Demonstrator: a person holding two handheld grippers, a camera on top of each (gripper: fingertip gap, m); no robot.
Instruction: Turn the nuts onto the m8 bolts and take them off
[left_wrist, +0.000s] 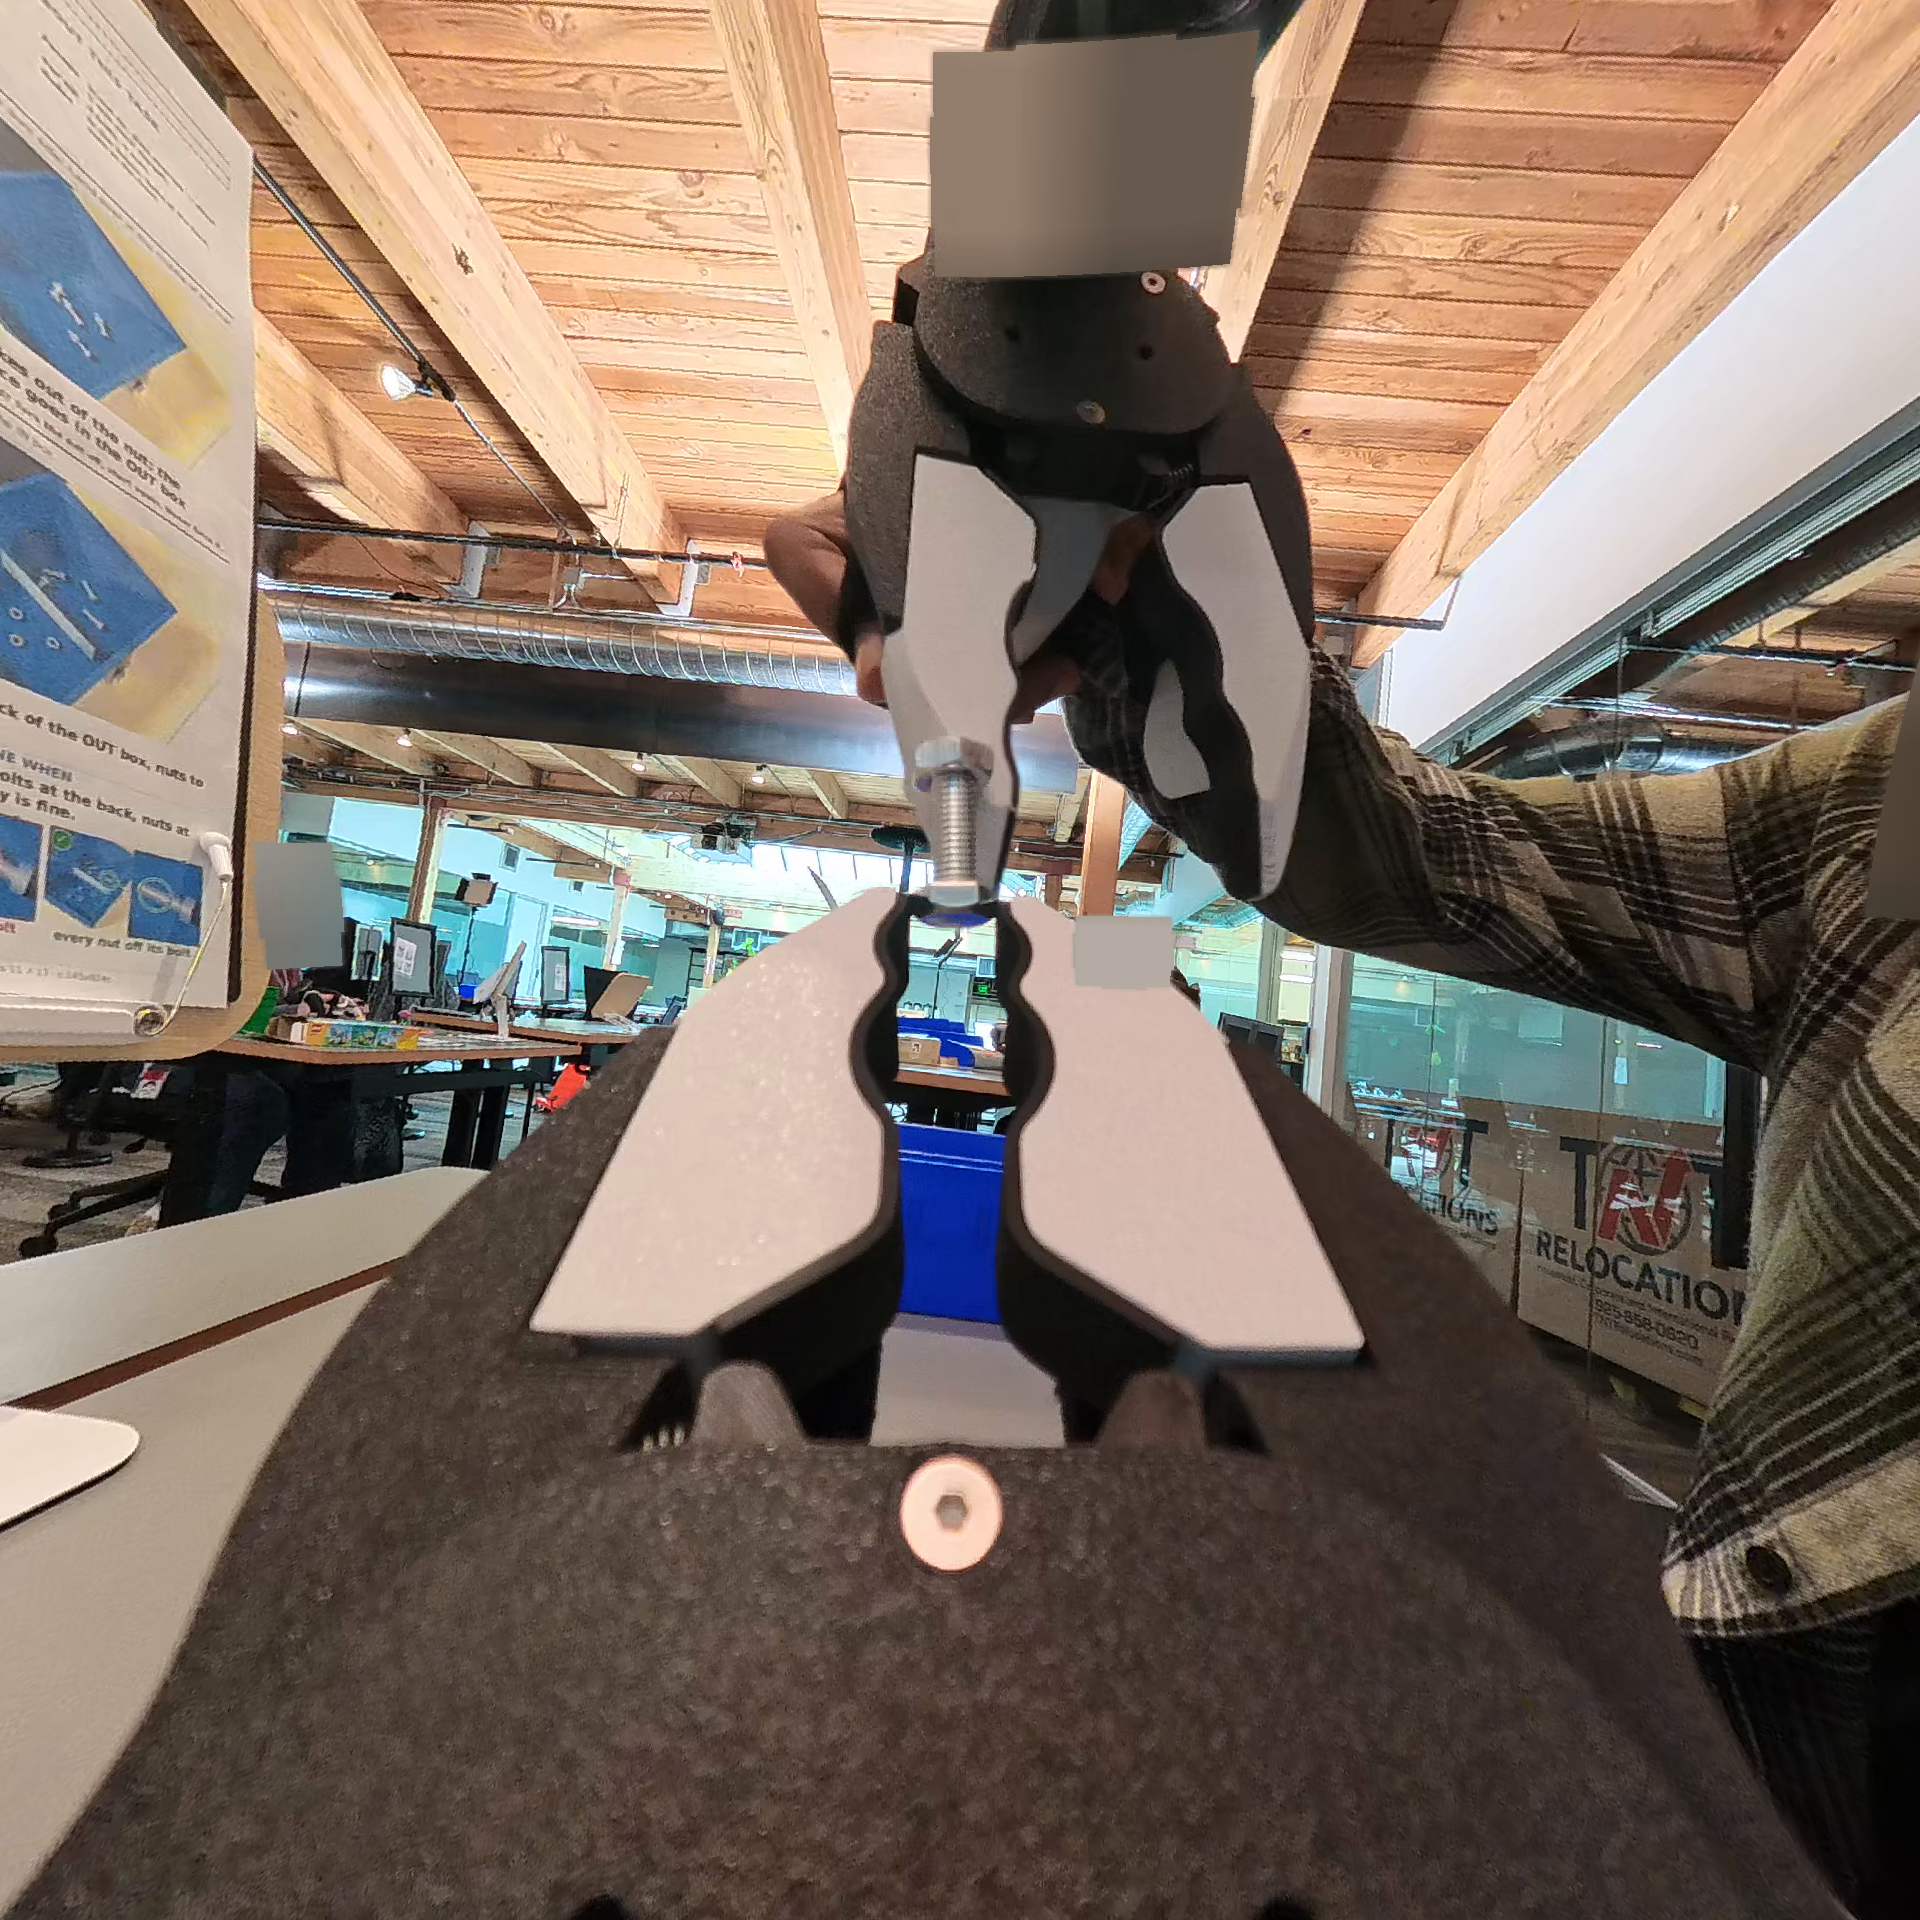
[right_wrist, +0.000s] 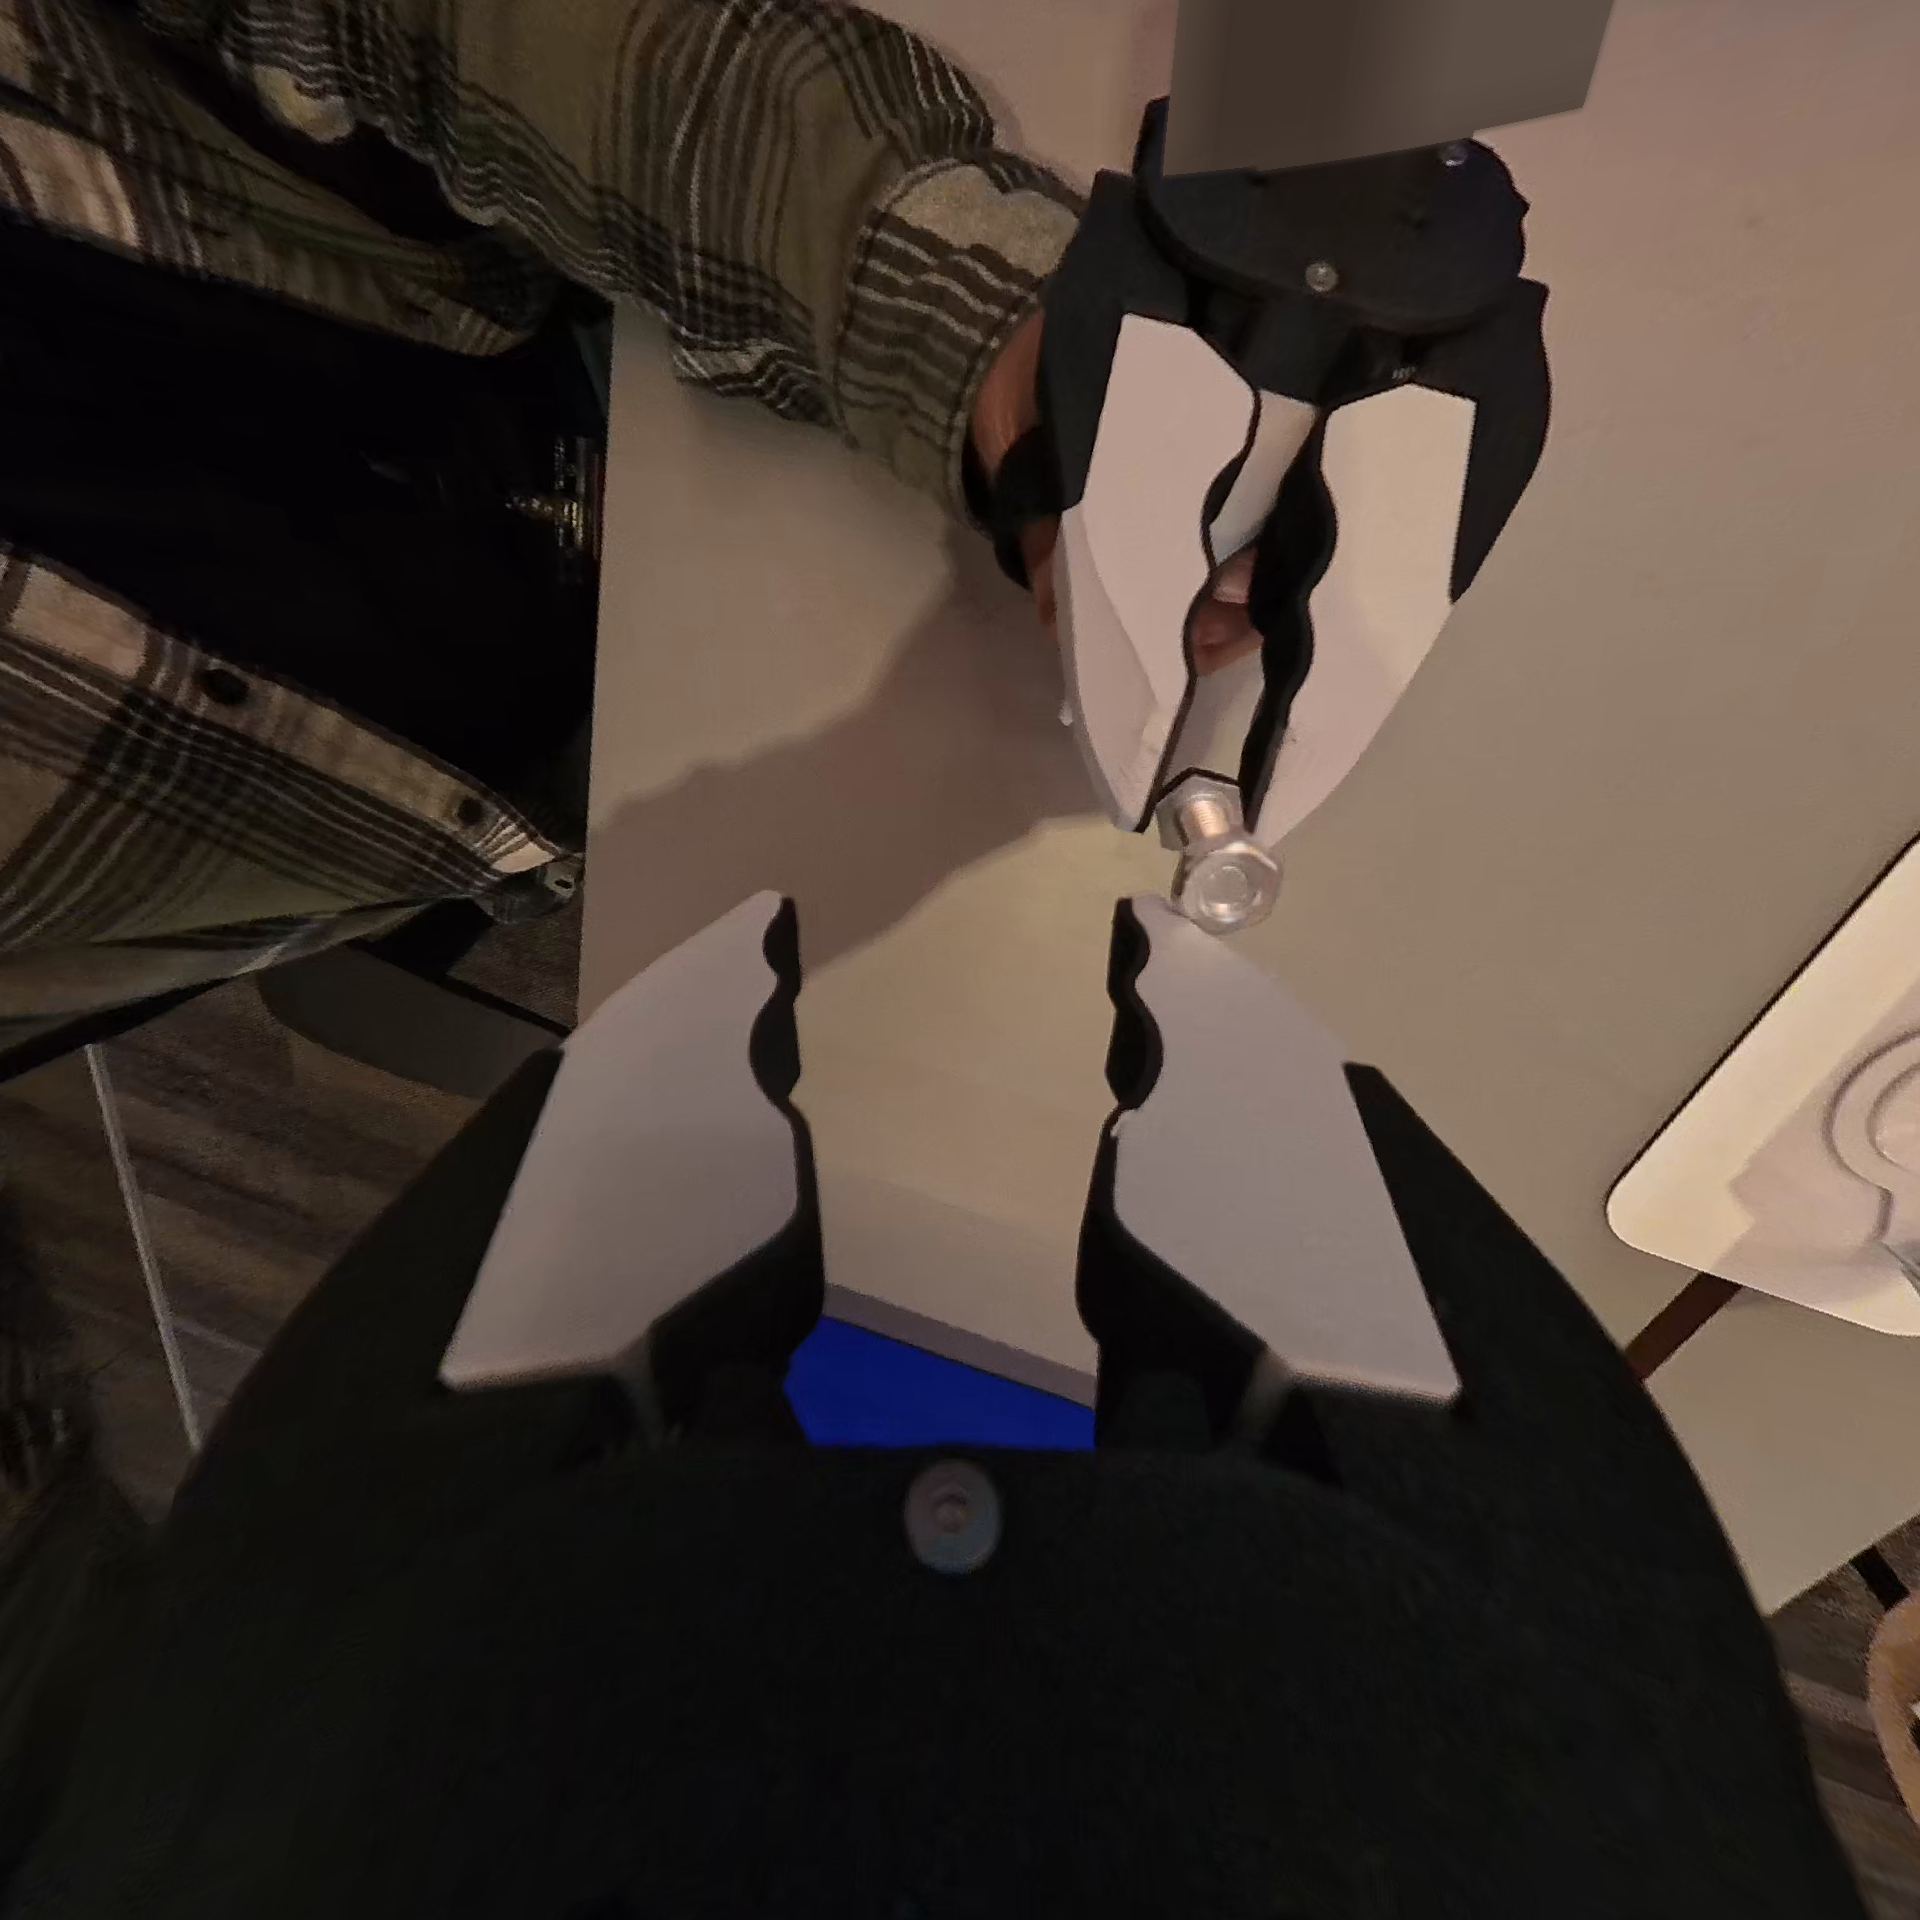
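Observation:
A silver M8 bolt (left_wrist: 954, 821) with a nut (left_wrist: 951, 891) on its lower end is held in the air. My left gripper (left_wrist: 951, 914) is shut on the nut, with the bolt head (left_wrist: 954, 753) pointing away from it. In the right wrist view the left gripper (right_wrist: 1200, 816) holds the nut (right_wrist: 1184, 805) and the bolt head (right_wrist: 1226, 888) faces the camera. My right gripper (right_wrist: 951, 914) is open and empty; its right fingertip (right_wrist: 1153, 925) sits right beside the bolt head. In the left wrist view the right gripper (left_wrist: 1127, 883) comes from above, with one finger (left_wrist: 951, 623) behind the bolt.
A blue bin (left_wrist: 945, 1226) stands on the white table (right_wrist: 727, 623) under the grippers, also low in the right wrist view (right_wrist: 935, 1392). An instruction sheet (left_wrist: 104, 520) stands at left on a white base (right_wrist: 1766, 1143). The person's plaid sleeves (left_wrist: 1558, 883) flank the grippers.

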